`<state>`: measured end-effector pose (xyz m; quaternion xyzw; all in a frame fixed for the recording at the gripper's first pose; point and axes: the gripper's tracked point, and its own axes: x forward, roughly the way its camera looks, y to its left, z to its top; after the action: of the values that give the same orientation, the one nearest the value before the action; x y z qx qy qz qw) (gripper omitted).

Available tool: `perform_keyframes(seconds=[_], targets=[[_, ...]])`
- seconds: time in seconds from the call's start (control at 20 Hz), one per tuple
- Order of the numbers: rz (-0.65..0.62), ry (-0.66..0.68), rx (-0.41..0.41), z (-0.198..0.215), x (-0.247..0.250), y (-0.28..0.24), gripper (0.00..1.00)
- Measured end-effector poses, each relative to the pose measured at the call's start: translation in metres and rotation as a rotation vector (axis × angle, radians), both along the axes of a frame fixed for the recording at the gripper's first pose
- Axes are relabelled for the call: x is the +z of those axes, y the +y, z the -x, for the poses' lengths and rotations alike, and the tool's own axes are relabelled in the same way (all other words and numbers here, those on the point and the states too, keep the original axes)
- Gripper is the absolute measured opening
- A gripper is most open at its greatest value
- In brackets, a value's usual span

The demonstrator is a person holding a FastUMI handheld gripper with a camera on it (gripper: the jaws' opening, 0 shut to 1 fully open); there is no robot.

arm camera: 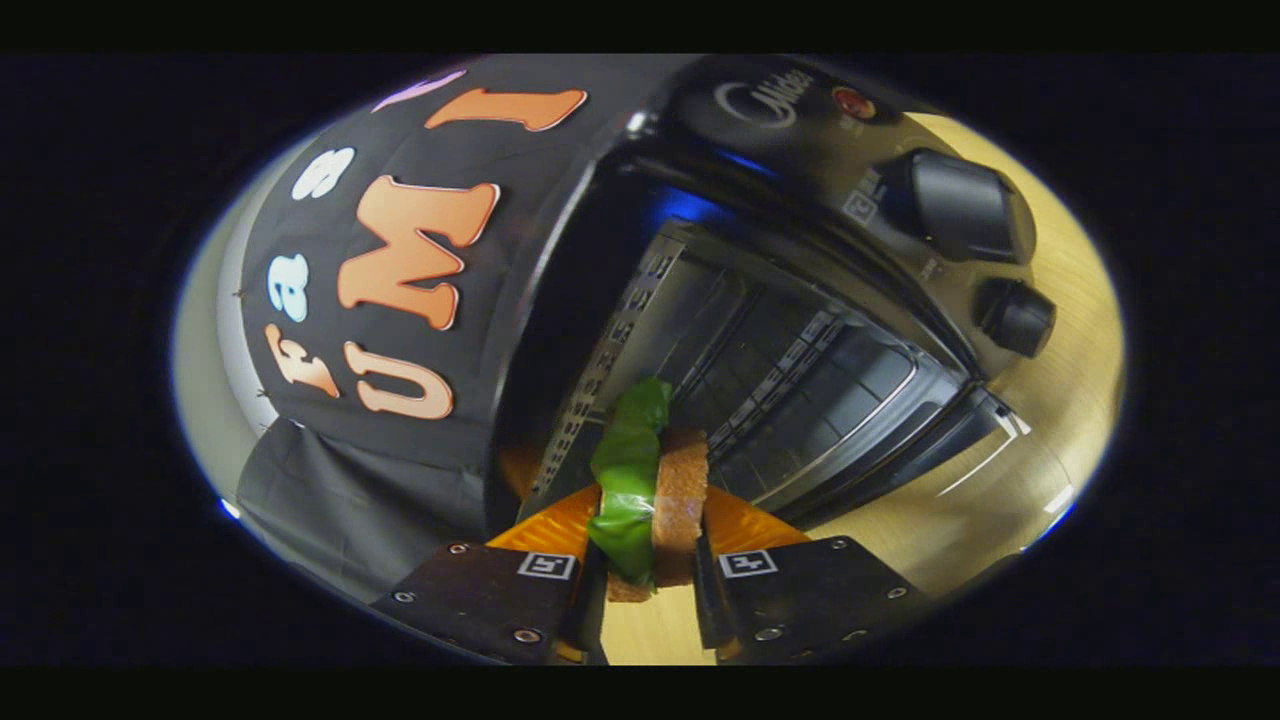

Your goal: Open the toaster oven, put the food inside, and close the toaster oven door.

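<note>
Two fingers of the gripper [648,540] clamp a brown bread sandwich with green lettuce [650,495] just before the black toaster oven [800,330], its glass door [930,440] open over a wooden table [1060,400]

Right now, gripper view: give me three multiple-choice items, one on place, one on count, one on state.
1. Where is the sandwich?
A. Between the fingers
B. On the oven rack
C. On the table

2. How many knobs on the toaster oven front?
A. One
B. Two
C. Four

3. What state is the oven door in?
A. Shut
B. Open
C. Removed

Answers:
1. A: both fingers press on the sandwich's sides, just short of the oven opening.
2. B: a larger knob and a smaller knob sit on the panel.
3. B: the door hangs away from the opening and the rack inside is exposed.
</note>
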<state>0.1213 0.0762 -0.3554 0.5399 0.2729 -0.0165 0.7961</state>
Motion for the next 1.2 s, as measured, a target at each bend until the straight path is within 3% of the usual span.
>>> perform_keyframes(seconds=[0.25, 0.4, 0.45, 0.55, 0.75, 1.0, 1.2], targets=[[0.049, -0.013, -0.045, -0.013, -0.005, 0.001, 0.43], [0.123, 0.011, -0.064, -0.015, -0.010, -0.001, 0.55], [0.155, 0.017, -0.059, -0.013, -0.013, -0.002, 0.54], [0.191, 0.026, -0.020, -0.007, -0.009, 0.005, 0.57], [0.235, 0.052, 0.068, 0.013, -0.002, 0.012, 0.79], [0.225, 0.187, 0.150, 0.040, -0.022, 0.003, 0.86], [0.249, 0.195, 0.127, 0.031, -0.021, 0.000, 0.91]])
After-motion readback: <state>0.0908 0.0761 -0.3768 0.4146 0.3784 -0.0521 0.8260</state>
